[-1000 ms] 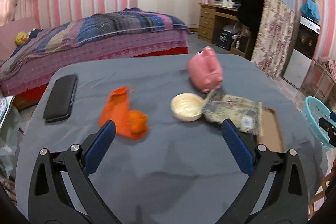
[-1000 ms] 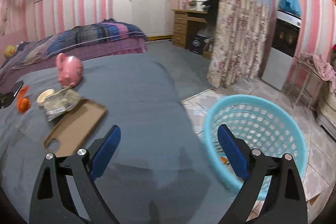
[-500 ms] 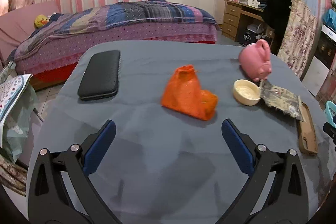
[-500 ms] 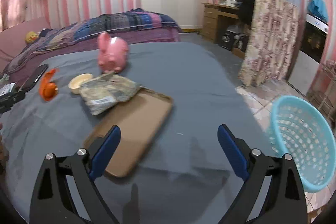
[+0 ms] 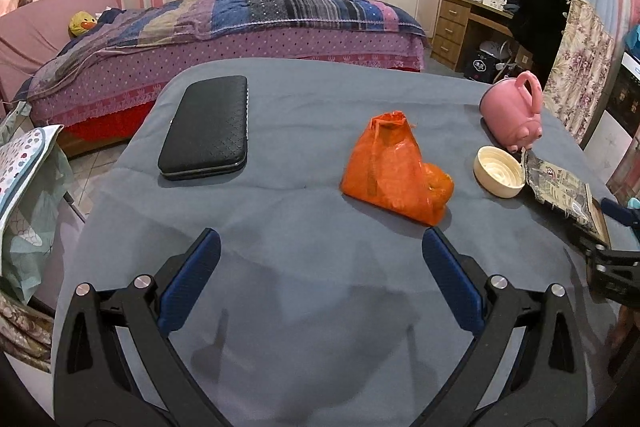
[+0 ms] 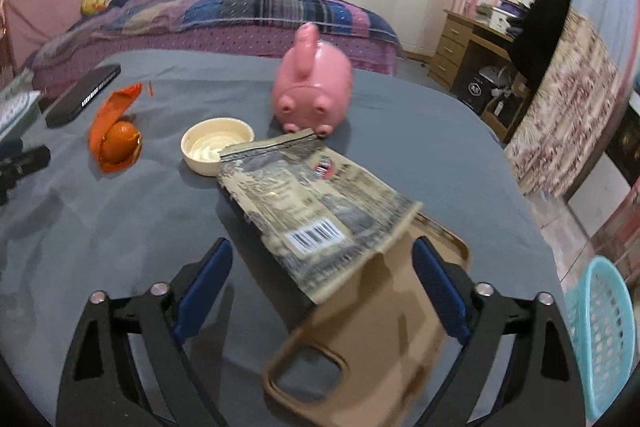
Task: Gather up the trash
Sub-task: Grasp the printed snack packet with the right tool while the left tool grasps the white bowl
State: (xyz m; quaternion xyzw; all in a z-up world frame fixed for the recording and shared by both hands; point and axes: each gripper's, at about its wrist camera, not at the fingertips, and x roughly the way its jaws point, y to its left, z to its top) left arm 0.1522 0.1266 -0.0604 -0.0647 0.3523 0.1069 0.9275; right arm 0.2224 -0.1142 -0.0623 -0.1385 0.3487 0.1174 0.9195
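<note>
1. Left wrist view: our left tool (image 5: pixel 321 251) gapes empty low in frame; orange bag (image 5: pixel 396 169) at centre on the worktop (image 5: pixel 288 283).
2. Right wrist view: our right tool (image 6: pixel 322 265) is closing, the printed wrapper (image 6: pixel 316 203) between its fingers, unpinched.

A black case (image 5: pixel 206 127), pink piggy bank (image 6: pixel 312 83) and cream bowl (image 6: pixel 216 145) sit on the grey table (image 5: pixel 312 291).

Beyond the right claw (image 6: pixel 322 279) with its blue pads (image 6: pixel 205 285): a printed grey-tan wrapper (image 6: pixel 308 203) with a white barcode, a brown case (image 6: pixel 372 343), a cream bowl (image 6: pixel 216 145), a pink pig (image 6: pixel 312 87), an orange bag (image 6: pixel 116 131), grey cloth (image 6: pixel 120 227). Far right, a turquoise basket (image 6: pixel 600 339).
</note>
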